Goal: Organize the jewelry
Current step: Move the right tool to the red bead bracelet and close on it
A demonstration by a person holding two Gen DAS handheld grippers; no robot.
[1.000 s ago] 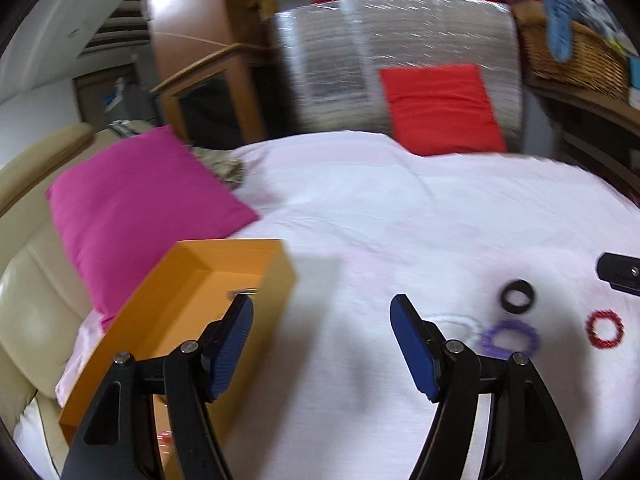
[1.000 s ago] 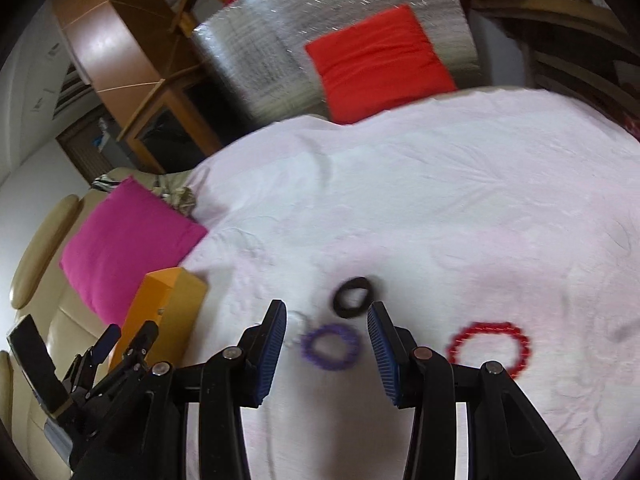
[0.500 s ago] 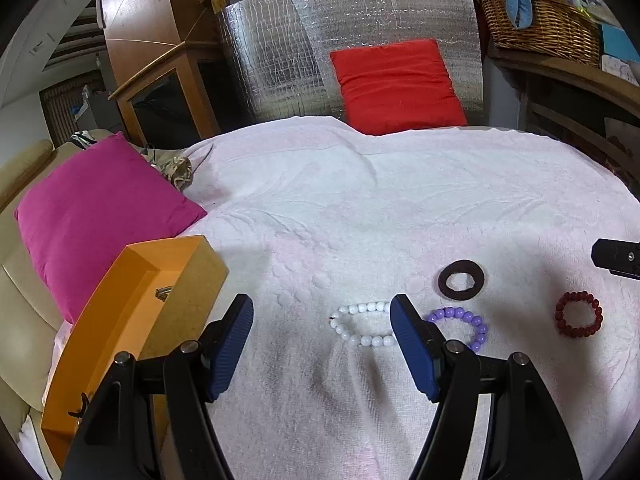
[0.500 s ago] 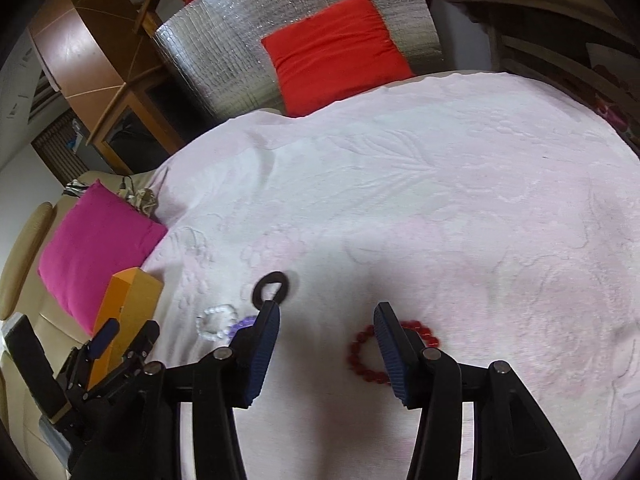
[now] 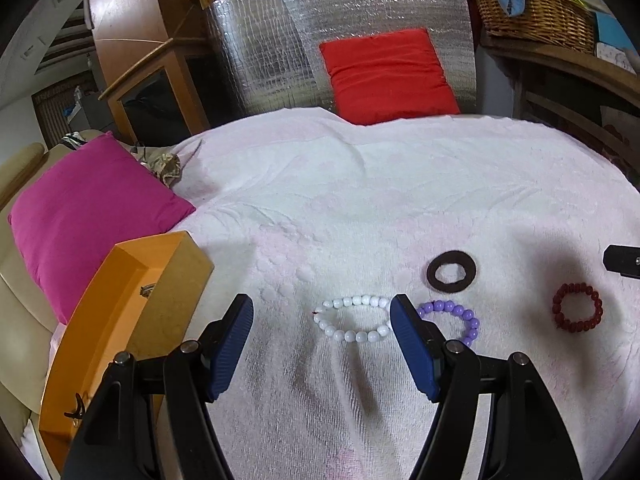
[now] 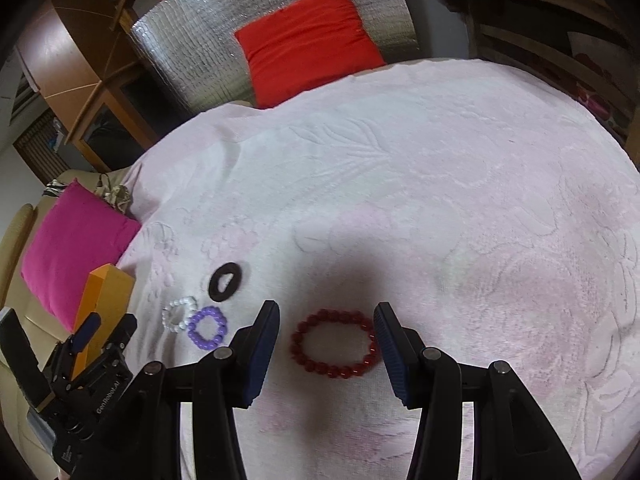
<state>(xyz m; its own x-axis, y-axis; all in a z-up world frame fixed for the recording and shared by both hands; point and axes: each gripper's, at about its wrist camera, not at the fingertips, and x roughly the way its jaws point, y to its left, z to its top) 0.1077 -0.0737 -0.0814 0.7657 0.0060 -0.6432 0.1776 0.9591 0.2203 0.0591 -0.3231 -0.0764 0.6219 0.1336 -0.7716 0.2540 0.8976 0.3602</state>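
On the white-pink bedspread (image 5: pixel 360 184) lie a white bead bracelet (image 5: pixel 352 319), a purple bead bracelet (image 5: pixel 454 322), a dark ring-shaped band (image 5: pixel 452 271) and a red bead bracelet (image 5: pixel 577 307). An open orange box (image 5: pixel 120 320) stands at the left. My left gripper (image 5: pixel 322 344) is open and empty, with the white bracelet between its fingertips. My right gripper (image 6: pixel 326 344) is open and empty, its fingers to either side of the red bracelet (image 6: pixel 334 342). The right wrist view also shows the white bracelet (image 6: pixel 179 313), purple bracelet (image 6: pixel 208 327), dark band (image 6: pixel 227 282) and left gripper (image 6: pixel 104 332).
A pink pillow (image 5: pixel 84 212) lies behind the box at the left. A red cushion (image 5: pixel 388 74) leans on a silver foil panel (image 5: pixel 340 32) at the back. A wicker basket (image 5: pixel 536 8) sits on a wooden shelf at the right. A beige padded edge (image 5: pixel 20 344) borders the far left.
Both grippers have swung to the right. The left moved away from the orange box to the white bracelet. The right moved from the purple bracelet to the red one and opened wider.
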